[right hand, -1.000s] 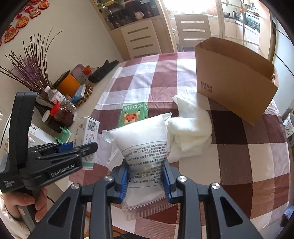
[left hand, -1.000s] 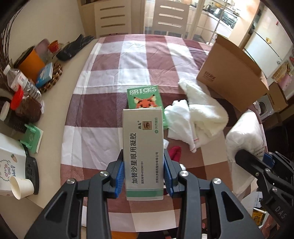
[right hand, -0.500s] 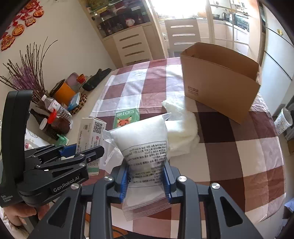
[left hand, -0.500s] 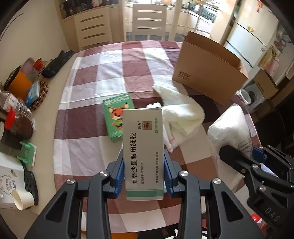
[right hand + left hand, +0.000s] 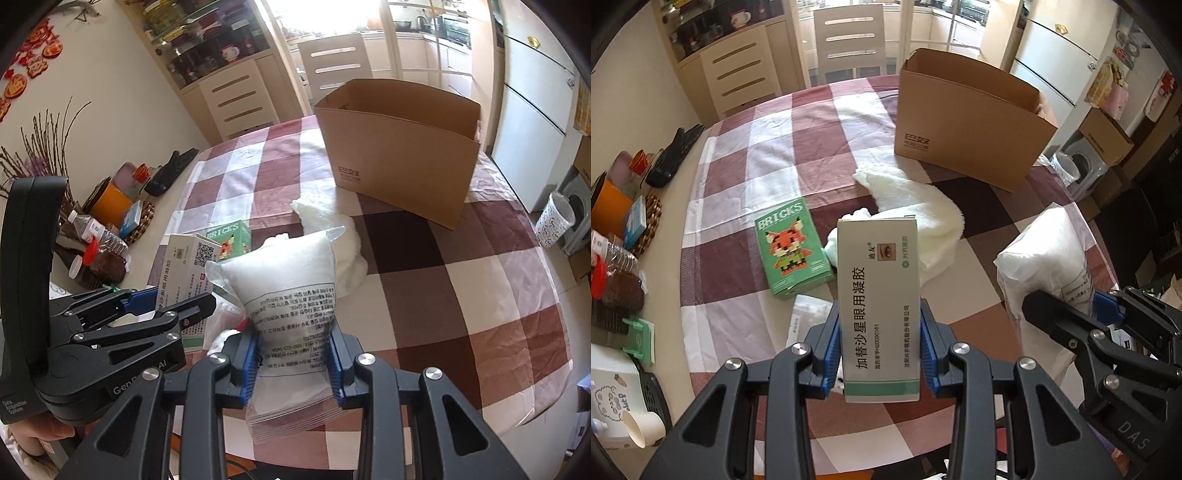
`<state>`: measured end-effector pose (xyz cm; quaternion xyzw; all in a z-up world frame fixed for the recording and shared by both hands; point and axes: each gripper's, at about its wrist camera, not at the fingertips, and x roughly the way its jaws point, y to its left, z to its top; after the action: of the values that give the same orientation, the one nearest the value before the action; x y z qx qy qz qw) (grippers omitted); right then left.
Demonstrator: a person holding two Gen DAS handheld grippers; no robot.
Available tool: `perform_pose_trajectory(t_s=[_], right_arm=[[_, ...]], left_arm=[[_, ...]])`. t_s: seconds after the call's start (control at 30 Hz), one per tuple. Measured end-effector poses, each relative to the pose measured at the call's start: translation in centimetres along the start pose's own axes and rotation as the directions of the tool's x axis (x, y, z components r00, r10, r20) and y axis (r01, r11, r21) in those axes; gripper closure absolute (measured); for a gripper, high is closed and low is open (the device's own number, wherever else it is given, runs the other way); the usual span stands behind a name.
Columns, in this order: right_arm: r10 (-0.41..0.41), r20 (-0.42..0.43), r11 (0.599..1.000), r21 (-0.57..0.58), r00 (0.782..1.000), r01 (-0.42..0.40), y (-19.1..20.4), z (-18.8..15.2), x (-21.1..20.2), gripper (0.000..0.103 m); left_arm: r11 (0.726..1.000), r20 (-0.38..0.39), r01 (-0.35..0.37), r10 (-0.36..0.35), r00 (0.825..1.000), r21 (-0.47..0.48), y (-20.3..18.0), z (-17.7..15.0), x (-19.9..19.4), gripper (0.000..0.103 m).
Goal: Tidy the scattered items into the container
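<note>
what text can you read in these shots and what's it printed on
"BRICKS": green box lying on the tablecloth.
"加替沙星眼用凝胶": white medicine carton clamped in the left gripper; its smaller print and QR code side are too small to read.
"DAS": body of the right gripper, seen from the left wrist.
"GenRobot.AI" (partly hidden) and "Data Acquisition System": left gripper's body.
White plastic bag in the right gripper: printing blurred.
Cardboard box: logo unreadable.

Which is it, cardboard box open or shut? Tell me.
Open. The cardboard box stands upright on the checked tablecloth, its top uncovered; its contents cannot be seen.
</note>
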<state>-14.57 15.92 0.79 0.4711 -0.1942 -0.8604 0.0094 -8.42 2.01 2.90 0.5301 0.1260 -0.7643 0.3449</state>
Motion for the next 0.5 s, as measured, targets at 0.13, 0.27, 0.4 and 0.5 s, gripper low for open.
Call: perform_pose_trajectory(t_s=[0.13, 0.27, 0.4, 0.5], right_arm=[[-0.007, -0.001, 1.0, 0.018, 1.0, 0.007, -0.8, -0.3, -0.1, 0.071], [-0.014, -0.003, 0.999, 0.042, 1.0, 0.014, -1.6, -0.6, -0.3, 0.071], [-0.029, 0.009, 0.998, 0.063, 1.0, 0.028, -2.5, -0.6, -0.6, 0.071], [-0.04, 0.018, 0.996, 0.081, 0.999, 0.039, -3.1, -0.4, -0.9, 0.071]], left_arm=[[1.0, 0.003, 0.004, -0.004, 1.0, 0.017, -0.6, 0.4, 0.3, 0.066], [0.999, -0.003, 0.012, -0.012, 1.0, 0.047, -1.7, 0.9, 0.7, 0.066], [0.996, -0.003, 0.022, -0.022, 1.0, 0.082, -2.8, 1.3, 1.0, 0.066], [0.994, 0.002, 0.027, -0.027, 1.0, 0.103, -3.4, 1.8, 1.1, 0.066]])
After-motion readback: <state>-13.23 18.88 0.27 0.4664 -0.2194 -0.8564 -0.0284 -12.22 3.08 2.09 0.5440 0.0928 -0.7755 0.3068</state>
